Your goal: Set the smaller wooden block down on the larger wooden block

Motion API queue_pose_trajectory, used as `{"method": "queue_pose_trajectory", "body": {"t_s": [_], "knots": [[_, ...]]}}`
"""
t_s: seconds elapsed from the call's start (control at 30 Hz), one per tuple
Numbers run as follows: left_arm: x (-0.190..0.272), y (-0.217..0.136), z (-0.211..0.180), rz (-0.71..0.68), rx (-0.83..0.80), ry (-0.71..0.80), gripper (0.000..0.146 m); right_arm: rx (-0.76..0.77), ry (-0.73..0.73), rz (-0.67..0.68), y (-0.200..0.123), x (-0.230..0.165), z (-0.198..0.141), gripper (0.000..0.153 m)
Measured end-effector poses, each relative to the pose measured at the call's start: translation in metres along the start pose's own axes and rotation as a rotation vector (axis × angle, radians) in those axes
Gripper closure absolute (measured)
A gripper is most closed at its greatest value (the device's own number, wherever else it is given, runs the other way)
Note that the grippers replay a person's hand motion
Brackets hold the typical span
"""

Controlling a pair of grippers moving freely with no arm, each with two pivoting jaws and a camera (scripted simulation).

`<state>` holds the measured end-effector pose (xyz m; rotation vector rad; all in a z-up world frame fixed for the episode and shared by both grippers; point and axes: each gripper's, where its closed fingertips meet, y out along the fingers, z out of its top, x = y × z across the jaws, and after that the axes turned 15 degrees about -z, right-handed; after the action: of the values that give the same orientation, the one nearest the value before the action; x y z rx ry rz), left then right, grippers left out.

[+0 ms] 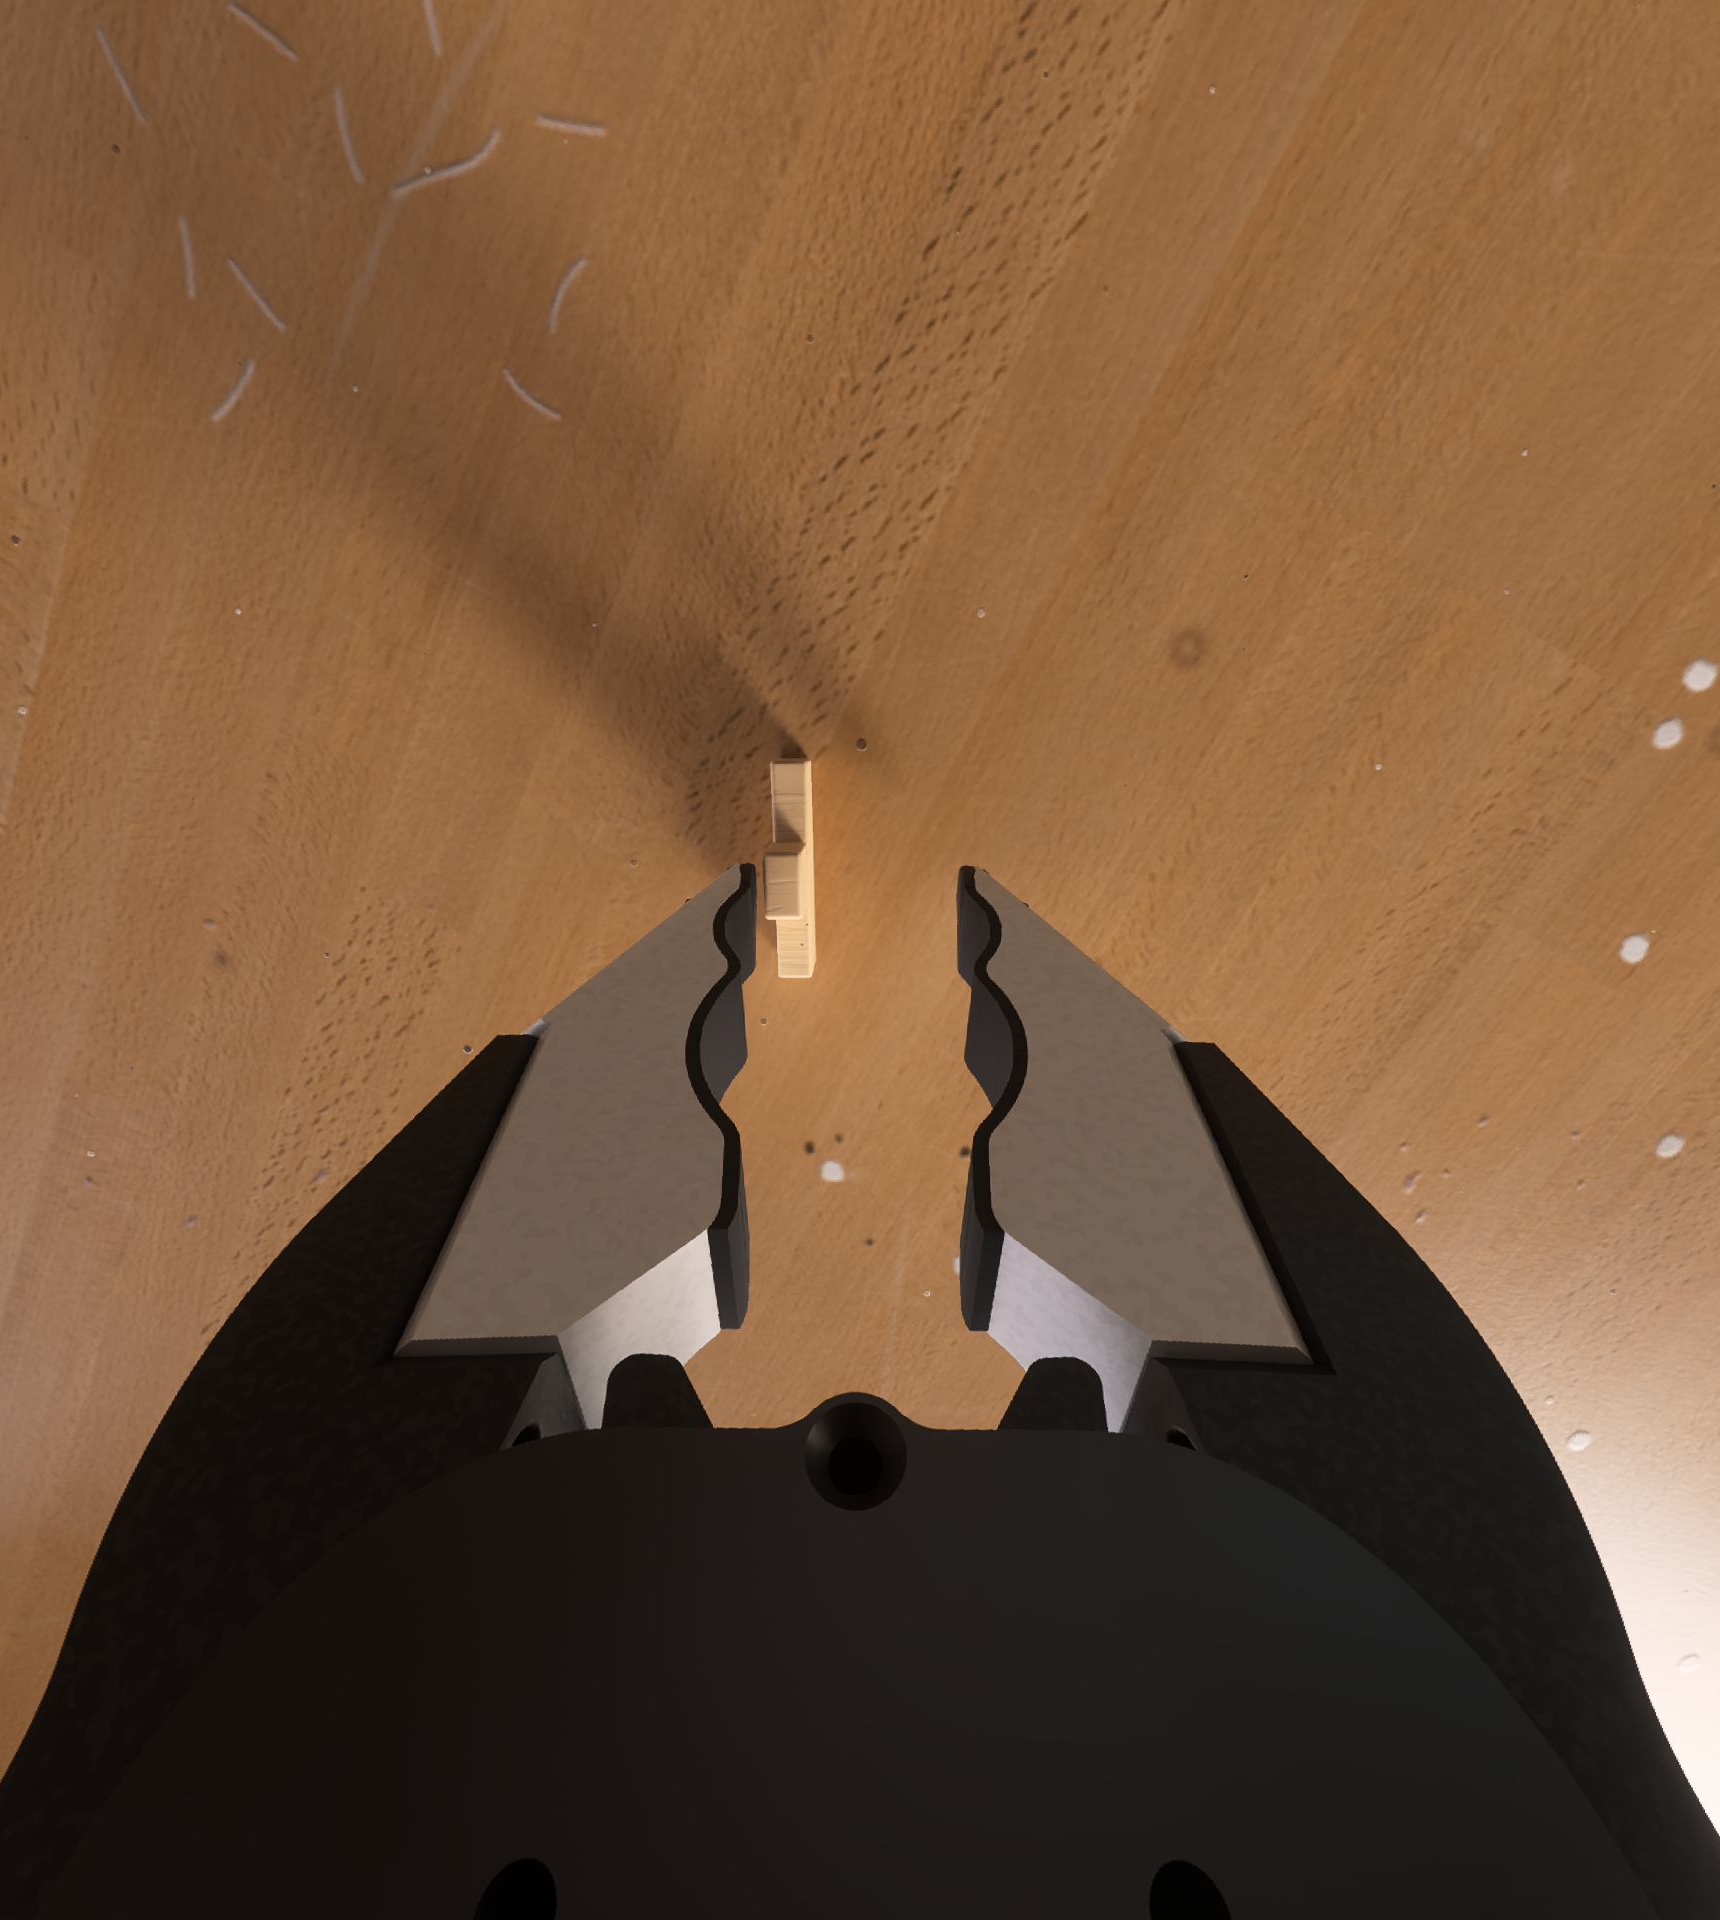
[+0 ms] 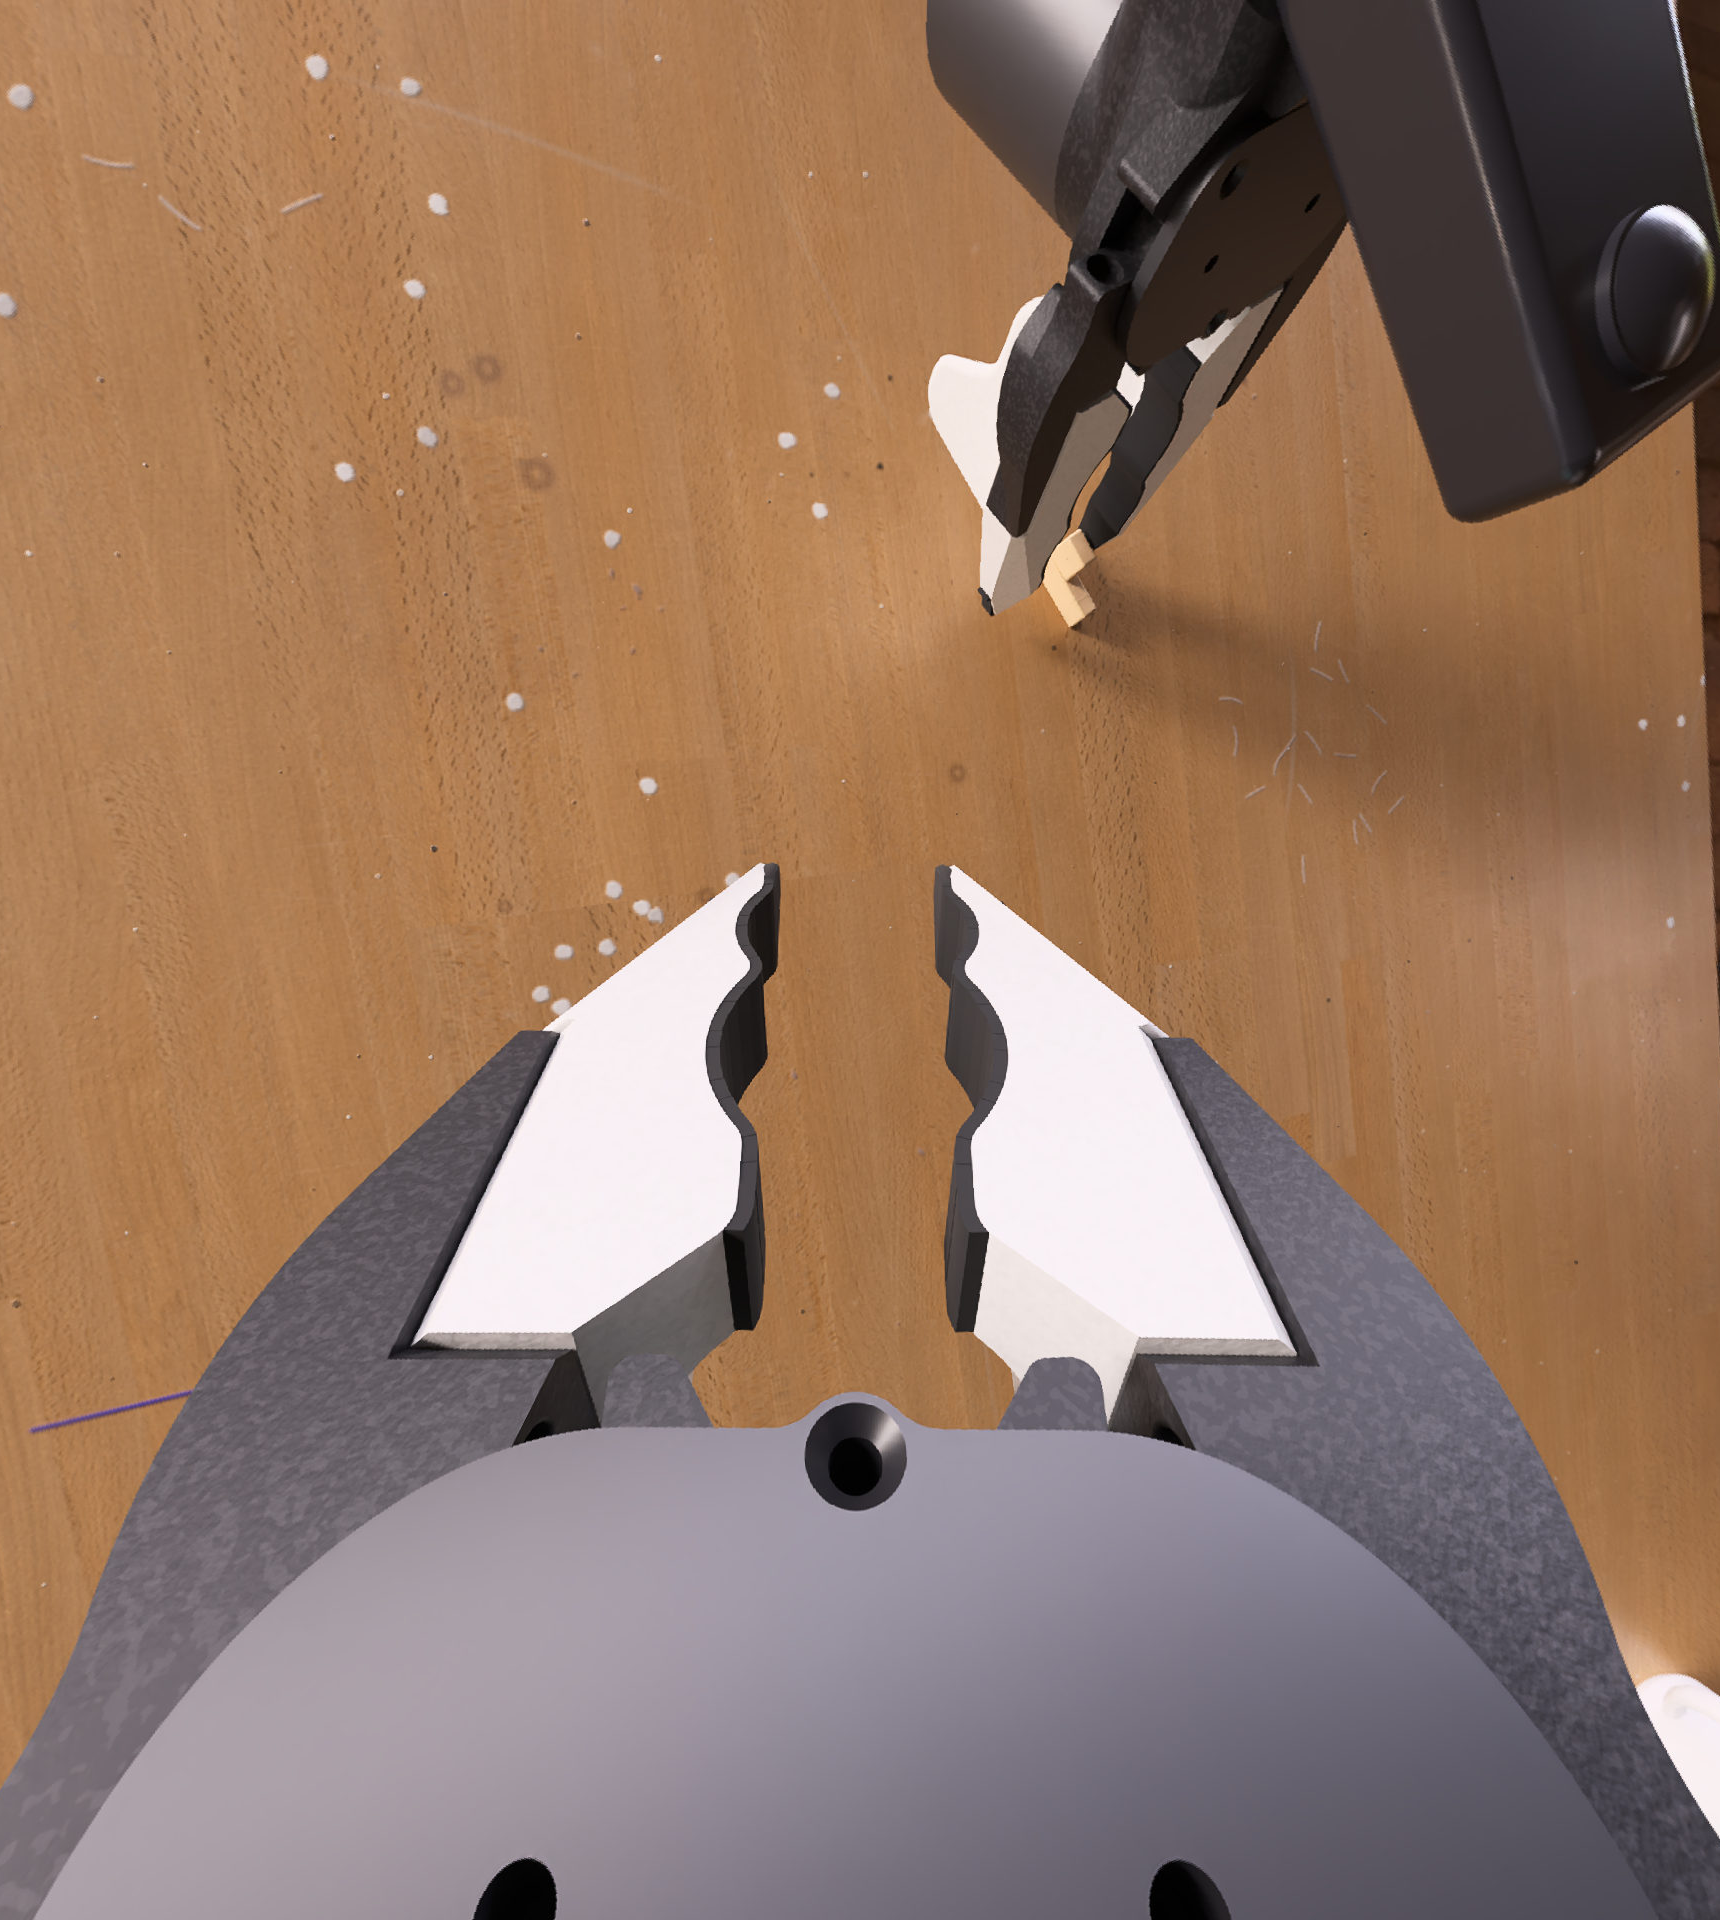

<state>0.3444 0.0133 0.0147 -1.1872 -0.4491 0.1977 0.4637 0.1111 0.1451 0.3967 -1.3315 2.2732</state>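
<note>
Left wrist view looks straight down on a scratched, paint-flecked brown wooden tabletop (image 1: 1251, 416); the left gripper (image 1: 854, 871), black-bodied with pale wedge fingers and dark wavy pads, has its jaws parted with a clear gap and nothing clamped between them. A long pale wooden block (image 1: 796, 925) lies flat on the table, running near to far, just inside the left finger (image 1: 627, 1091); on it sits a small pale wooden block (image 1: 785, 883), shorter and set toward the left edge, so that it seems to overhang slightly, though I cannot tell by how much. The small block appears just beside the left finger's tip; whether they touch cannot be told. The placement looks done, and the parted jaws fit a release that leaves the stack standing.

The right wrist view shows the same pair from the side, far and to the right: the left gripper (image 2: 1048, 582) points down at the table with the two pale blocks at its tips, the larger block (image 2: 1074, 603) on the wood and the smaller block (image 2: 1072, 553) on top, partly hidden by a fingertip. The right gripper (image 2: 856, 873) hangs well apart from them over bare tabletop (image 2: 316, 727), jaws parted and empty, presumably kept clear so as not to disturb the stack. The risk, as I judge it, is a pad brushing the off-centre small block if the left gripper draws away sideways.
</note>
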Motion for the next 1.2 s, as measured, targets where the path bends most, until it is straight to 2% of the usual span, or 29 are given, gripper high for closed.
{"method": "queue_pose_trajectory", "body": {"t_s": [0.47, 0.87, 1.2], "knots": [[0.007, -0.004, 0.003, 0.000, 0.037, 0.019, 0.106, -0.010, -0.004, 0.016, 0.007, -0.003, -0.001, 0.123], [0.007, -0.009, 0.006, -0.014, 0.131, 0.002, 0.101, -0.027, -0.005, 0.030, 0.010, -0.005, -0.003, 0.123], [0.012, -0.027, 0.016, -0.013, 0.247, 0.005, 0.096, -0.040, -0.019, 0.044, 0.009, -0.010, -0.004, 0.123]]}}
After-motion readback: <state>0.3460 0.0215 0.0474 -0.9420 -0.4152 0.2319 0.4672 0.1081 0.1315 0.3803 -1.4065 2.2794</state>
